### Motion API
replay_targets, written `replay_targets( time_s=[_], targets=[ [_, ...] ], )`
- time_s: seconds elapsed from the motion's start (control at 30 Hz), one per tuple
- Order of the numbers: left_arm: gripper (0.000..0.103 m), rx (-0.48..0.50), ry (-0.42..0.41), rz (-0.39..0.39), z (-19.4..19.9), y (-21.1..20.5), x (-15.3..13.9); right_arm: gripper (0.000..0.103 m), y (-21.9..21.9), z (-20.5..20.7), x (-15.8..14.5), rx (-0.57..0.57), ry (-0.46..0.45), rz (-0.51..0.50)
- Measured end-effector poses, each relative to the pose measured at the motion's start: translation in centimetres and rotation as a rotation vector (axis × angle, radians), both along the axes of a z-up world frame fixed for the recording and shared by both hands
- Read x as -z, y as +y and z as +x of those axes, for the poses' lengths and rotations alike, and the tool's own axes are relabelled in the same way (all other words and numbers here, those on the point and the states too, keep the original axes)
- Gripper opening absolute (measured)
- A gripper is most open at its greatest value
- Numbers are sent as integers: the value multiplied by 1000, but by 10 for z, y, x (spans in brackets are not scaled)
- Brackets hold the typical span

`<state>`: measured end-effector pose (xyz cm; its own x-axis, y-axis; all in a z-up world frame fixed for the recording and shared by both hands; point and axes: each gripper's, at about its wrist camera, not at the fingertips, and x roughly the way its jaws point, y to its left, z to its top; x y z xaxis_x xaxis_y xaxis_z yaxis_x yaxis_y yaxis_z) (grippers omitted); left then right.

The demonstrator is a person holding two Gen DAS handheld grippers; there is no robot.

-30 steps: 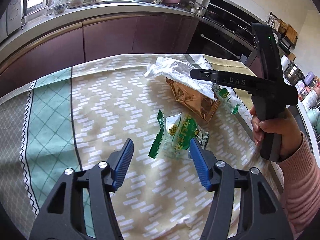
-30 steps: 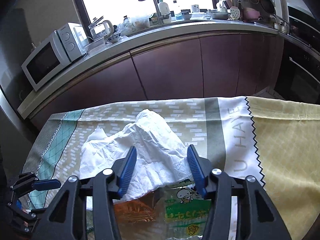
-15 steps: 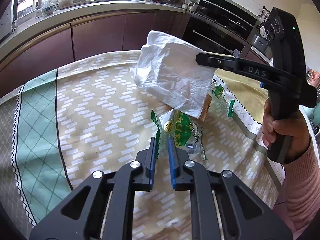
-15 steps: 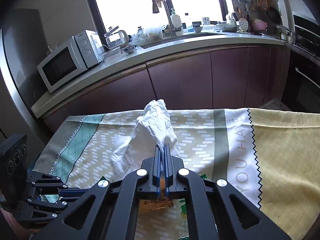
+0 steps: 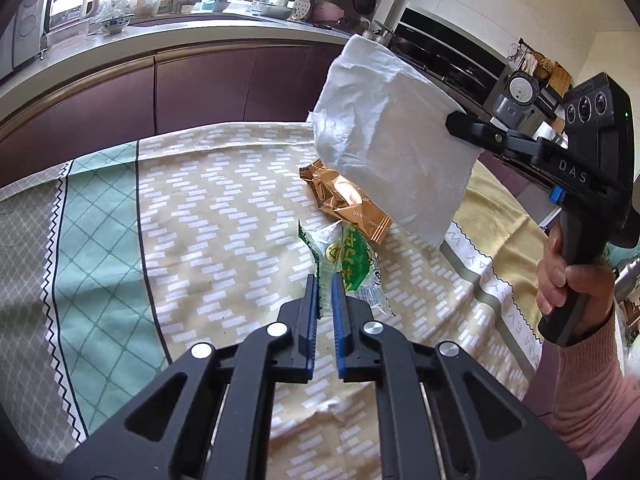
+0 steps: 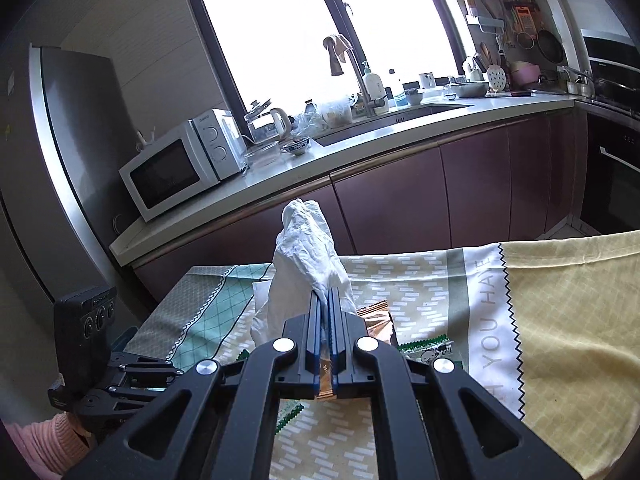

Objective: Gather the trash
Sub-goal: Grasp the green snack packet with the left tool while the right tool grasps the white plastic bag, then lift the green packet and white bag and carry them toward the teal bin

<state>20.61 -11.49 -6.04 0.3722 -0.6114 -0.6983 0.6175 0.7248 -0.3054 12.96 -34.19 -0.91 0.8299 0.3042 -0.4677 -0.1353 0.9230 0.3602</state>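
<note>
My right gripper (image 6: 325, 294) is shut on a crumpled white tissue (image 6: 304, 248) and holds it up off the table. The left wrist view shows that right gripper (image 5: 454, 120) with the tissue (image 5: 392, 152) hanging from its tip. Under it a gold snack wrapper (image 5: 344, 204) lies on the cloth. My left gripper (image 5: 325, 280) is closing, almost shut, with the serrated edge of a green and white wrapper (image 5: 352, 260) pinched between its pads. A second green wrapper (image 6: 428, 350) lies beside the gold wrapper (image 6: 374, 320).
A patterned tablecloth (image 5: 200, 220) covers the table, with a yellow section (image 6: 560, 320) on the right. A hand in a pink sleeve (image 5: 572, 280) grips the right tool. Beyond the table run dark cabinets and a counter with a microwave (image 6: 176, 168); a fridge (image 6: 60, 160) stands left.
Both grippers went from open to shut. The right one took the tissue and lifted it, uncovering the gold wrapper. The left one pinched the green wrapper's edge and rose slightly.
</note>
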Motion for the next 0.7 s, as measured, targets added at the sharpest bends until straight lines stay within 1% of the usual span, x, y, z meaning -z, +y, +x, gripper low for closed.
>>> replay_targets(
  time_s=[0.17,0.33,0.7],
  targets=[
    [8,-27,-20,-26,-13,25,-14,3,6,-15,2,-13,-8,37],
    [7,-63,-56,-24,-30,49,-24,3,16,-29,5,-31,-14,65],
    [8,-150,-85,-50,-58,107,-37,3,52,-46,9,-86,-18,113]
  ],
)
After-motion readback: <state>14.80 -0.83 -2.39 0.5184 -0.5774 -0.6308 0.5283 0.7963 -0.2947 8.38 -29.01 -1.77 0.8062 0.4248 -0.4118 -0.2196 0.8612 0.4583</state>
